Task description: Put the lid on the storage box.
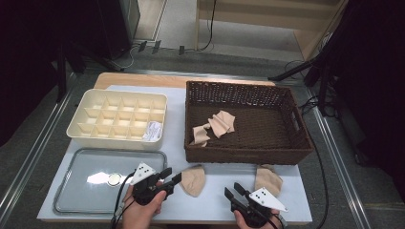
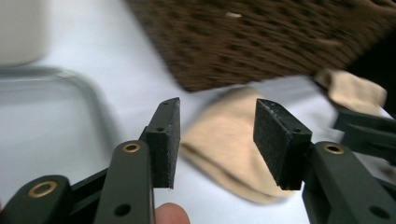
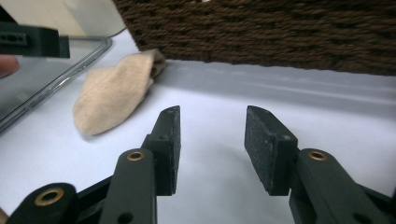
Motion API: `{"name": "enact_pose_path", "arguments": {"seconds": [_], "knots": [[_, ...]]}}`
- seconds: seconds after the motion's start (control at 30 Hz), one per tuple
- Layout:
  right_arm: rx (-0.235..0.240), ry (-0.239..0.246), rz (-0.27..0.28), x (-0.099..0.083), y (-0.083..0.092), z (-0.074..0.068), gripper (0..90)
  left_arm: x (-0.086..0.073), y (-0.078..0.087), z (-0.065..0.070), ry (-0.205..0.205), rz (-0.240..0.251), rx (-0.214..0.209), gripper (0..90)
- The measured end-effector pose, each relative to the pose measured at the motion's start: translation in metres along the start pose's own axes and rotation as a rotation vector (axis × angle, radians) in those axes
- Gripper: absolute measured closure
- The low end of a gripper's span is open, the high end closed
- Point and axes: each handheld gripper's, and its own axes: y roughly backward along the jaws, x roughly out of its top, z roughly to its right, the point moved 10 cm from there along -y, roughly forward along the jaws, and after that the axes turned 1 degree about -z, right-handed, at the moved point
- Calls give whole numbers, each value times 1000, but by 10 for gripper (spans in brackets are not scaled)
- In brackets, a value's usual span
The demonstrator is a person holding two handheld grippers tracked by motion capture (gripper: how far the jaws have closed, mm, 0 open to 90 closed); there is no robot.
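on the far left of the worktop lies a metal tray, with a cream divider box behind it. just right of the tray's corner the left gripper points at a beige sock, jaws half open with nothing between the pads – in the left gripper view the sock sits beyond the tips, not pinched. the risk here, as i judge it, is a shallow bite: the sock lies flat, so jaws closing from this height may only skim its top layer and drag it toward the wicker basket, or catch a single fold that slips free on the lift. coming in too low could scrape the pads on the worktop instead.

further right, the right gripper hovers over bare worktop, jaws also half open and empty. it sits between that sock and a second sock near the basket's front wall. in the right gripper view the first sock and the tip of the other gripper are both close – if both hands go for the same sock, the jaws could knock together. the second sock touches or nearly touches the basket wall, so a reach for it may bump the wicker.

two more socks lie inside the basket.
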Motion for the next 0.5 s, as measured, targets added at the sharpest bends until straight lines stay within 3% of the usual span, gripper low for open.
{"name": "enact_pose_path", "arguments": {"seconds": [0.03,0.07,0.13,0.2,0.3,0.33,0.4,0.43,0.5], "knots": [[0,0,0,0,0,0,573,0,0,0,0,0,0,517],[4,13,-4,-1,-2,-4,571,-11,-10,15,-46,-66,-43,511],[4,21,-8,-2,-3,-5,568,-24,-20,23,-107,-121,-40,460],[5,20,-6,-2,-3,-6,567,-29,-26,26,-167,-124,-5,402],[1,21,-5,-2,-2,-4,563,-29,-29,27,-191,-118,68,368],[0,15,-5,-2,-2,-4,559,-30,-30,26,-232,-118,96,379],[2,13,-5,-3,-2,-4,552,-31,-30,25,-301,-114,157,482],[6,16,-2,-3,-3,-5,551,-30,-30,24,-310,-112,172,531],[14,20,-3,-4,-4,-8,547,-29,-29,23,-310,-118,163,707]]}}
